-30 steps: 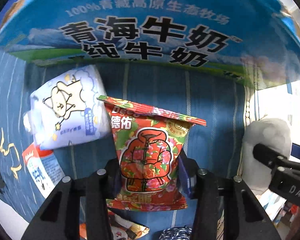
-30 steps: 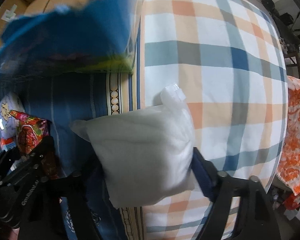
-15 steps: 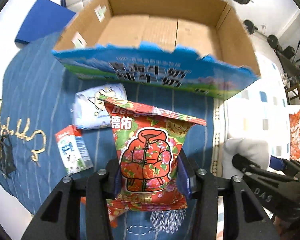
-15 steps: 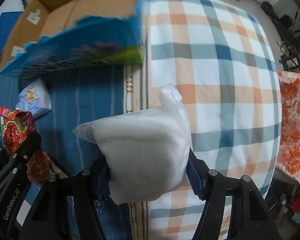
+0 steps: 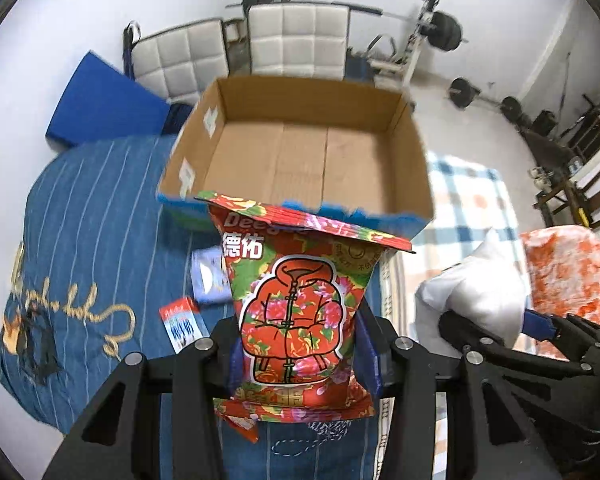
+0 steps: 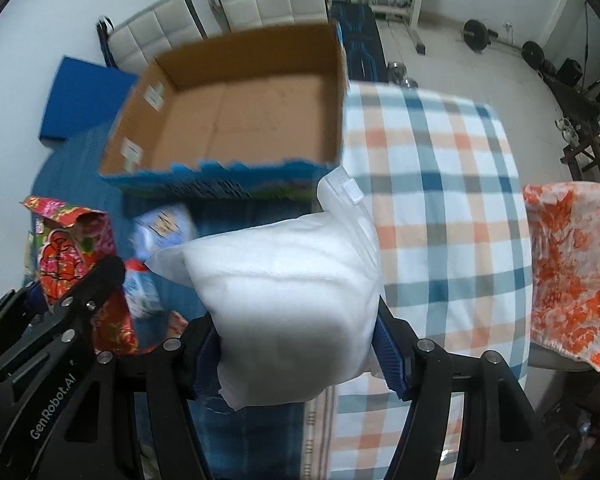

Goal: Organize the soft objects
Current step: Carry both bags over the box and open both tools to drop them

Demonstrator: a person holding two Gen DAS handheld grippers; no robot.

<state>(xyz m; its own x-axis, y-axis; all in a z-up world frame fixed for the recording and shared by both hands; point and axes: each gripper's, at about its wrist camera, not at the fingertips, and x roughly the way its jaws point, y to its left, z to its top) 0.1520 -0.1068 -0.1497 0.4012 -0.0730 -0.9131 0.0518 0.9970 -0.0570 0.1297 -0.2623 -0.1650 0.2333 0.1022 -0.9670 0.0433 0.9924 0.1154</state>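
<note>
While clamped upright: red floral packet point(image 5: 296, 312), "Deeyeo", "德佑".

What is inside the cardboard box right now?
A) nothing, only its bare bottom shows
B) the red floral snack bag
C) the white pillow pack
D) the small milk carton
A: the cardboard box shows only its bare brown bottom; the red floral snack bag sits clamped in the left tool and the white pillow pack in the right tool.
</note>
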